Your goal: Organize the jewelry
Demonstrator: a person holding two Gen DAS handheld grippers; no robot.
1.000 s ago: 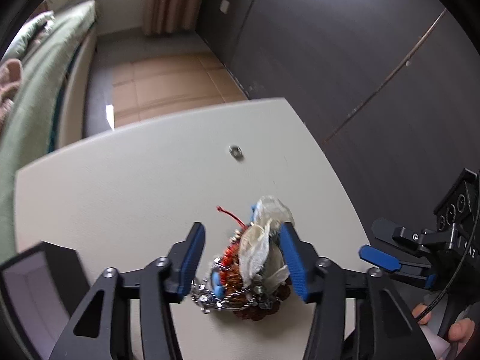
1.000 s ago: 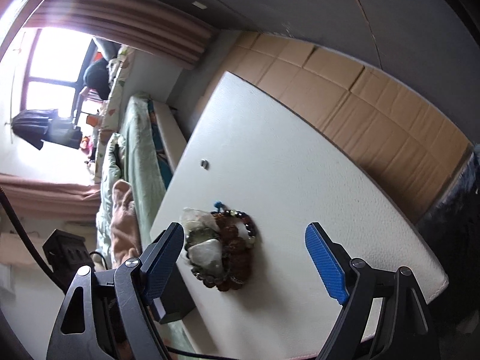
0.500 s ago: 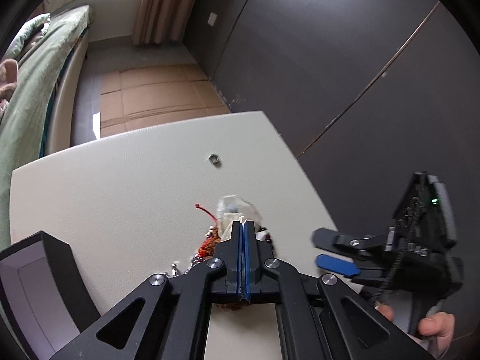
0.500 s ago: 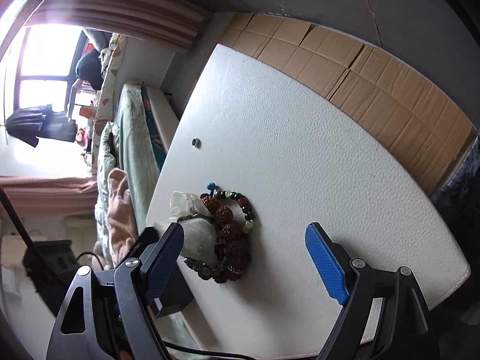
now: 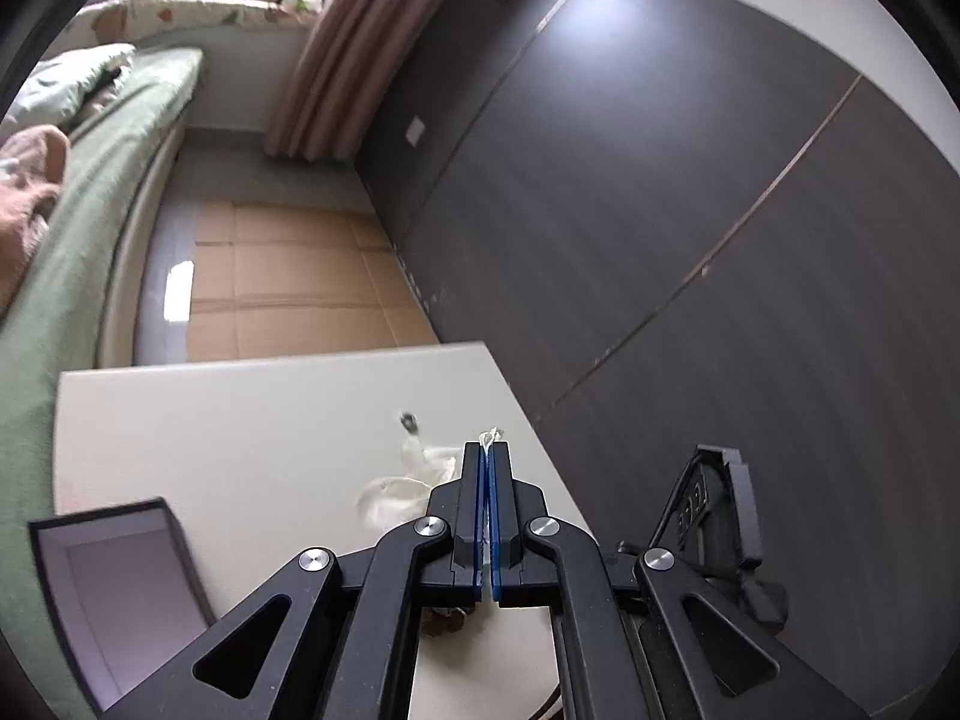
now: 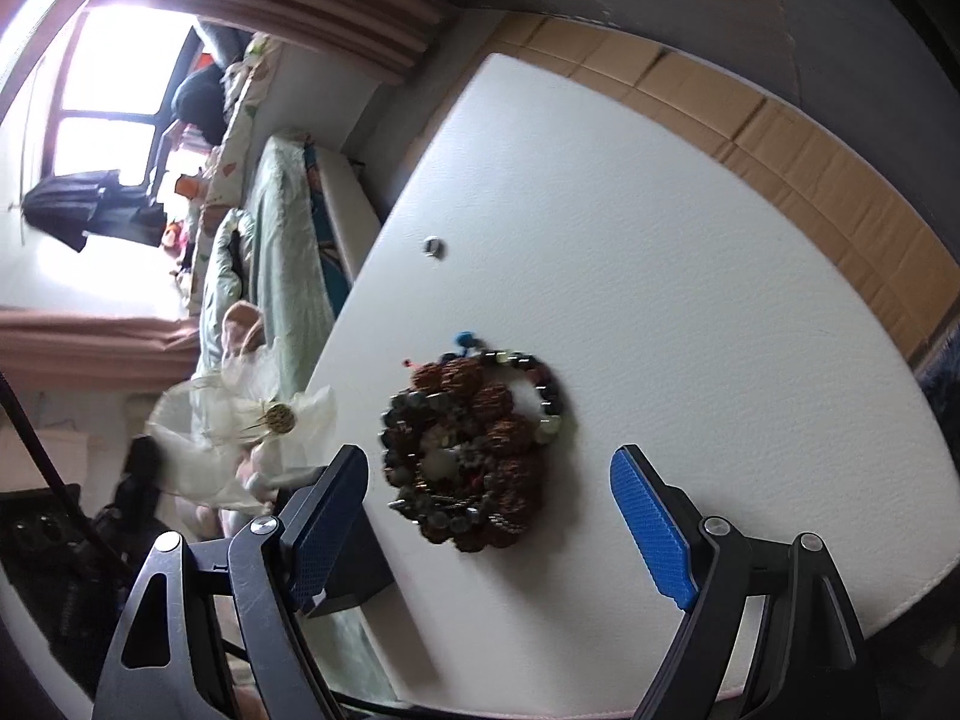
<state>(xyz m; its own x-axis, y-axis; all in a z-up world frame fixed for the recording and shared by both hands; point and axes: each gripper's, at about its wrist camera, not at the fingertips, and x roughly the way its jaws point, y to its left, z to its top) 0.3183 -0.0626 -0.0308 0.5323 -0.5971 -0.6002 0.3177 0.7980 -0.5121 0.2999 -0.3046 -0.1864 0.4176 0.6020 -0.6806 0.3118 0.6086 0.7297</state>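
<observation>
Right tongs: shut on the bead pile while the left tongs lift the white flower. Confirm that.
Wrong on one count. The right tongs stand open over the bead pile, gripping nothing, as the right wrist view shows. The left tongs do lift the white flower.

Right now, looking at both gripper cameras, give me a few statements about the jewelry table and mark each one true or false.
1. The left gripper is shut on the white fabric flower. True.
2. The right gripper is clamped on the bead bracelets. False: its jaws are open, nothing between the pads.
3. The bead bracelets lie on the white table. True.
4. The small ring sits inside the open dark box. False: it lies on the table, apart from the pile.
</observation>
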